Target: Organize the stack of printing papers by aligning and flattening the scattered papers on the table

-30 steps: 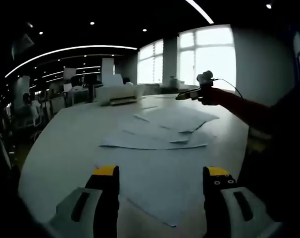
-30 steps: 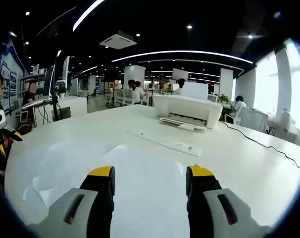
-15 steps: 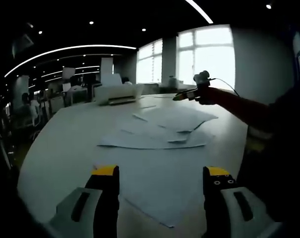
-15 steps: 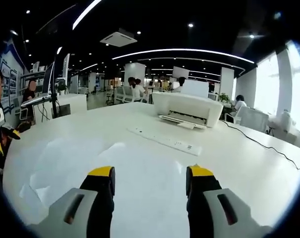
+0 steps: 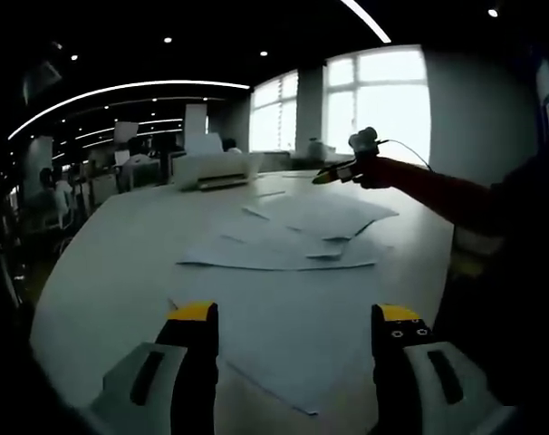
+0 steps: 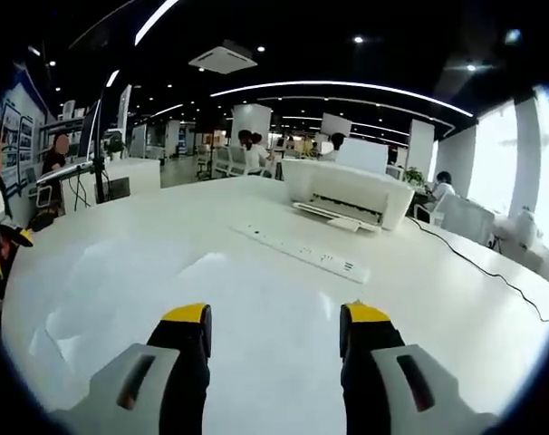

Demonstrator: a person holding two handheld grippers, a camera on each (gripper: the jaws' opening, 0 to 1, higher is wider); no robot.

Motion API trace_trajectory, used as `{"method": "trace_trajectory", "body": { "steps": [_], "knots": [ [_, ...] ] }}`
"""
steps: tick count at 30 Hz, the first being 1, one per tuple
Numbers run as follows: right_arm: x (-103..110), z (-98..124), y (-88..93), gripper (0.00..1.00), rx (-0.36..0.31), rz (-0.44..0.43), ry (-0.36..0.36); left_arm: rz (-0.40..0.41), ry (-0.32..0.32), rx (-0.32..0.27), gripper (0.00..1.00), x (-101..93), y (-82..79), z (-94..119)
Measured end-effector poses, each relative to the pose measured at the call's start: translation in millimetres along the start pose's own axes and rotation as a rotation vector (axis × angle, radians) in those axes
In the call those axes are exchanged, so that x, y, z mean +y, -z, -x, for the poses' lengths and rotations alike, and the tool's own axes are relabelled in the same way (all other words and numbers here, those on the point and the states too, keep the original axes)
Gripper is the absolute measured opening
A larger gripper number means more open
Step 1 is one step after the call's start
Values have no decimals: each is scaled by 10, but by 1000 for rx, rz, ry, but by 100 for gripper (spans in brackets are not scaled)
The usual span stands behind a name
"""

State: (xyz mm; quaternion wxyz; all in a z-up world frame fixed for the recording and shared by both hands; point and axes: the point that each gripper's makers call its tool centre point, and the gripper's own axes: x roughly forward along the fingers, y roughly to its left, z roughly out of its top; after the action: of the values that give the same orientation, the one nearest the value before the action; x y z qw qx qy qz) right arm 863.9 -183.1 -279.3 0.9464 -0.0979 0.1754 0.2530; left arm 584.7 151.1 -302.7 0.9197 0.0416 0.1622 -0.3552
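Observation:
Several white sheets of paper lie scattered and overlapping on the table in the left gripper view, the nearest sheet reaching between my jaws. My left gripper is open above that near sheet, holding nothing. The right gripper comes in from the right on a person's arm, raised over the far sheets. In the right gripper view my right gripper is open over the white table, with sheets of paper lying faintly at left.
A white printer stands at the table's far side, also as the printer in the left gripper view. A white power strip lies before it, a black cable trails right. People sit at distant desks. Windows glare behind.
Both views have shifted slightly with the hands. The right gripper has drifted a little left and up over the far sheets. The papers lie as before.

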Motion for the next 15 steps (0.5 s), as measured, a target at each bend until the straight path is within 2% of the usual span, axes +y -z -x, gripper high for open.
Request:
{"method": "trace_trajectory", "body": {
  "steps": [7, 15],
  "knots": [
    [-8, -73, -82, 53, 5, 23, -7, 2, -4, 0, 71, 38, -5, 2],
    [-91, -185, -66, 53, 27, 23, -10, -2, 1, -7, 72, 42, -30, -6]
  ]
}}
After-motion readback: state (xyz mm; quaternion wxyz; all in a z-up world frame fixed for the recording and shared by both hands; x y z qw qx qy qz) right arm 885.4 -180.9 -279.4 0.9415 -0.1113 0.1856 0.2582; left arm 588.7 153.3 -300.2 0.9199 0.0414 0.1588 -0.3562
